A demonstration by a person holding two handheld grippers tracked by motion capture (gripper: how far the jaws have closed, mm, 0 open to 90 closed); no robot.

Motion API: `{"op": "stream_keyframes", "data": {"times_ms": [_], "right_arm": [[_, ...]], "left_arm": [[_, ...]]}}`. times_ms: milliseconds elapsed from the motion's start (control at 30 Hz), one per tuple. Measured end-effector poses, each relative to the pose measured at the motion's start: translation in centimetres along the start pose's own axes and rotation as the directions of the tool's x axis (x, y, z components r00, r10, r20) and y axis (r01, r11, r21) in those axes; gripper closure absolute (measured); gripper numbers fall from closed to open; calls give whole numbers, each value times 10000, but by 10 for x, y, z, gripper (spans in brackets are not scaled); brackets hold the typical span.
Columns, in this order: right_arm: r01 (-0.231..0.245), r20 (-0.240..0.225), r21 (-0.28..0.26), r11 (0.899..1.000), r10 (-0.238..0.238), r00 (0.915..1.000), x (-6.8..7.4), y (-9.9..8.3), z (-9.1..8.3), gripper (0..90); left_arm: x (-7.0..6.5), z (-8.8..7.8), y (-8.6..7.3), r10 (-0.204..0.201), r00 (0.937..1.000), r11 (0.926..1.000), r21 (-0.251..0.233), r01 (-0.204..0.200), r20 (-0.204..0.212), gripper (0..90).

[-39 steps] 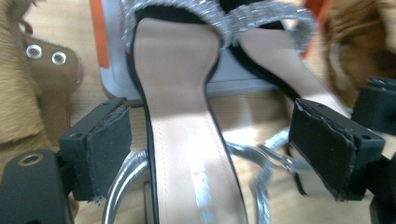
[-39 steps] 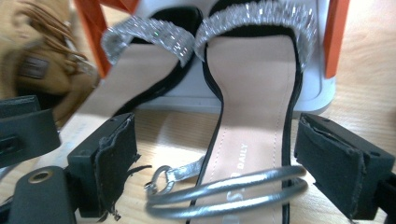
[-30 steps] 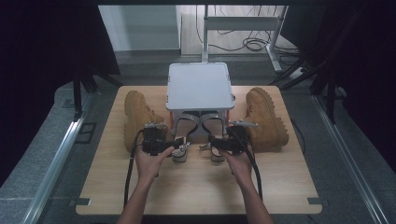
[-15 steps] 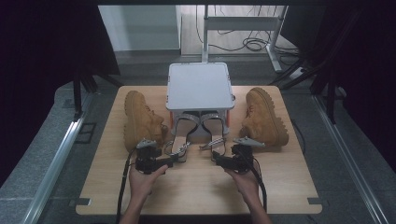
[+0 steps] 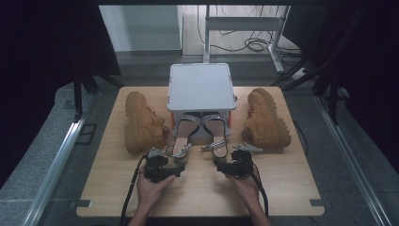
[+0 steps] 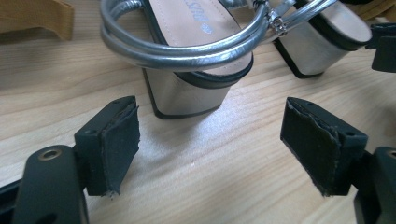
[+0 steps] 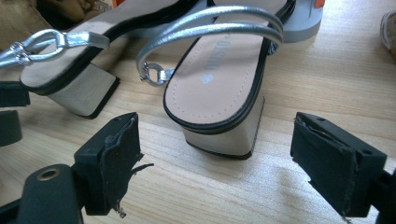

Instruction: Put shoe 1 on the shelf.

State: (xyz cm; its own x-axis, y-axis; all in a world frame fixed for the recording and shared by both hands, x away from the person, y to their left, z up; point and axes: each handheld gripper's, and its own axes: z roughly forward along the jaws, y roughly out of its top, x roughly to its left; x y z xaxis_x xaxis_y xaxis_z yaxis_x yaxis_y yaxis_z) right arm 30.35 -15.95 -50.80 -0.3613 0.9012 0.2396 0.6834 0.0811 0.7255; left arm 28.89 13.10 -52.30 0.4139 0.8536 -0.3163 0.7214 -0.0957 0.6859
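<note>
— Starting at the left: where does the left gripper stand?

— Spread wide and holding nothing, just short of the left sandal. In the left gripper view, its block heel lies dead ahead, between the lines of the two jaws, not yet touched.

— And the sandal's long axis?

— It runs away from the person, toe tucked under the grey box, heel toward the gripper. Pushing straight forward should bring the heel between the pads.

— The right side?

— Much the same. The right gripper is also agape and empty, and the right sandal presents its heel straight ahead. Each hand is nearer its own sandal; the tan boots flank them.
</note>
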Motion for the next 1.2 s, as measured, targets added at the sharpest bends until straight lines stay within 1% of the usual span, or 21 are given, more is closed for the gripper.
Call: {"op": "stream_keyframes", "data": {"times_ms": [167,433,567,667,733,767,933,1000,1067,1133,1200], "right_arm": [[58,90,-23,10000,-58,9999,-1,-1,4,166],[382,349,60,9993,-384,9987,1,-2,16,172],[555,515,60,9984,-558,9971,3,-2,23,177],[627,661,-35,9980,-623,9959,4,-2,27,186],[730,732,-11,9973,-727,9947,5,-1,31,188],[773,796,29,9970,-773,9938,6,-1,33,191],[875,922,6,9962,-872,9919,9,-2,41,230],[970,1006,32,9953,-969,9902,12,-2,45,247],[1145,1325,-53,9934,-1128,9847,13,-1,48,295],[1178,1383,-48,9930,-1160,9836,12,0,49,311],[1307,1505,-11,9914,-1290,9802,14,0,49,324]], "left_arm": [[-3,12,3,54,9998,10000,37,-54,-189,212],[-8,27,7,331,9965,9995,14,-330,-771,249],[-8,32,7,299,9954,9995,-54,-306,-908,277],[-7,34,7,251,9945,9996,-138,-266,-1015,292],[-7,36,8,172,9941,9996,-196,-194,-1069,293],[-7,38,8,188,9932,9994,-258,-219,-1150,295],[-6,41,10,86,9922,9990,-428,-140,-1242,321],[-6,42,11,73,9921,9990,-426,-127,-1251,322],[-7,42,11,108,9913,9988,-458,-170,-1315,329],[-8,42,10,173,9897,9984,-510,-248,-1419,337],[-9,42,11,150,9892,9982,-553,-233,-1460,346]]}}
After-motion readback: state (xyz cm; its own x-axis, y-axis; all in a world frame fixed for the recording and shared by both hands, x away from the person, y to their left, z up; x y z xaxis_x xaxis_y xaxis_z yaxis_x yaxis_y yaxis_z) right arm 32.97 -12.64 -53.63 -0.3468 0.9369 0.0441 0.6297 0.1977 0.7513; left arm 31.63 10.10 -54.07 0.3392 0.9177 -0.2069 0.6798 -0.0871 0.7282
